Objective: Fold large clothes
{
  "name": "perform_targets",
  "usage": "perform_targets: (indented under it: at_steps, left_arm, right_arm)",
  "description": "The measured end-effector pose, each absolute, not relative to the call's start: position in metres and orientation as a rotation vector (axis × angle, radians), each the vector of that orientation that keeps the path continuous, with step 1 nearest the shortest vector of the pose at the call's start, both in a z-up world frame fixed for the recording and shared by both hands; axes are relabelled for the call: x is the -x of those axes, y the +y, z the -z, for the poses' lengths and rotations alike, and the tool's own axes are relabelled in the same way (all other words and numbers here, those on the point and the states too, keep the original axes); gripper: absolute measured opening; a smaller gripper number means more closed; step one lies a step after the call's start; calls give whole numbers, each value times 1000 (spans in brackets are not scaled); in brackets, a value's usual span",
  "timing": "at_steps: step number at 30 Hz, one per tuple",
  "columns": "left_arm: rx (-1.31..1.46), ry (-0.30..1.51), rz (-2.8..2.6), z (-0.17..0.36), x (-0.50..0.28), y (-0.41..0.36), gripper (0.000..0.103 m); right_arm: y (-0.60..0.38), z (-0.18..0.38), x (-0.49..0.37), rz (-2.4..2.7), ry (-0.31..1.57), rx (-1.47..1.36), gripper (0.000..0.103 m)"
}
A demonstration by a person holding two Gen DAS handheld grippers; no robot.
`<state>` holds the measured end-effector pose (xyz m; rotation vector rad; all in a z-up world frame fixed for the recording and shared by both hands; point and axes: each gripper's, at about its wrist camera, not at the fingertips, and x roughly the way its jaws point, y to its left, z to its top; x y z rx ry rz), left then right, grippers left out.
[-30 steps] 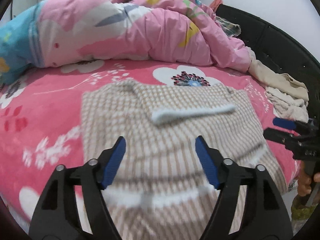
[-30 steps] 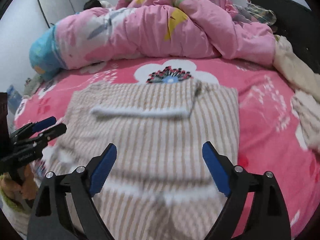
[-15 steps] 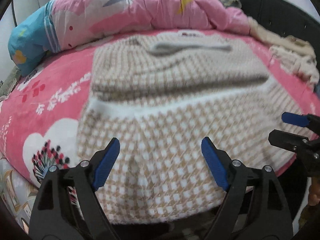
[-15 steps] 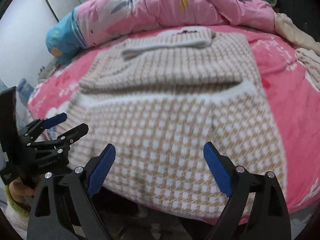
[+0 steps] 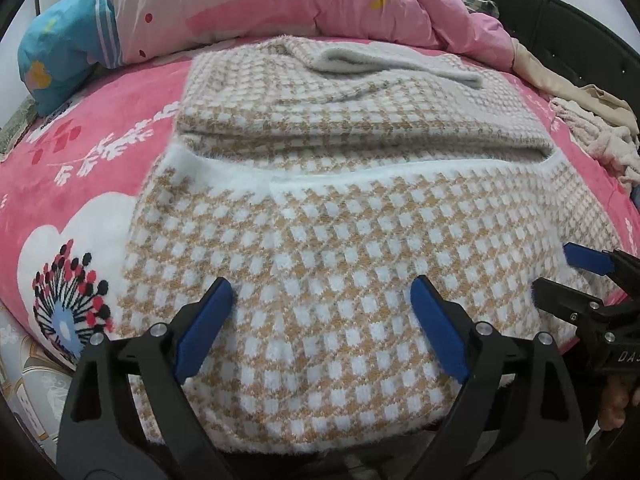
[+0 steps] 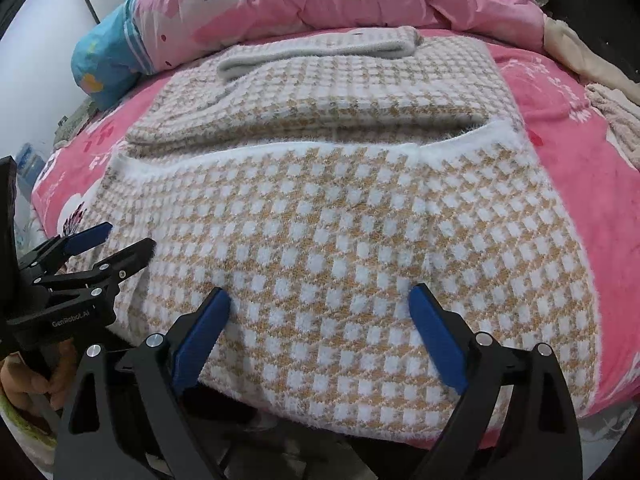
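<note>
The checked sweater's [image 5: 340, 264] near hem is being faced just ahead of both grippers, left gripper [image 5: 324, 324] and right gripper [image 6: 320, 328] being held agape, empty; its long axis is running away up the bed [image 5: 80, 160].

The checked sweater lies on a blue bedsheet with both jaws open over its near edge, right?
Not quite: the bedsheet is pink with white flowers, as the left wrist view shows. The checked sweater does lie on it, both grippers, left and right, open over its near edge.

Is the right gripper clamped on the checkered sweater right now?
No, the right gripper is open above the checkered sweater, its blue pads spread wide with nothing between them.
</note>
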<state>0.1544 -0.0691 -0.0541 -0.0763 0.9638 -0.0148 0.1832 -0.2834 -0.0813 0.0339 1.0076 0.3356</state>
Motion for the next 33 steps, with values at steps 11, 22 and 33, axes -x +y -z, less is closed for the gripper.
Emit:
perform_targets:
  at_steps: [11, 22, 33]
  left_arm:
    - [78, 972, 22, 54, -160, -68, 88]
    - [80, 972, 22, 55, -159, -68, 88]
    - [80, 972, 22, 55, -159, -68, 88]
  right_arm:
    - [-279, 84, -190, -334, 1012, -24, 90]
    - [-277, 83, -190, -332, 1012, -24, 90]
    - [-277, 83, -190, -332, 1012, -24, 90]
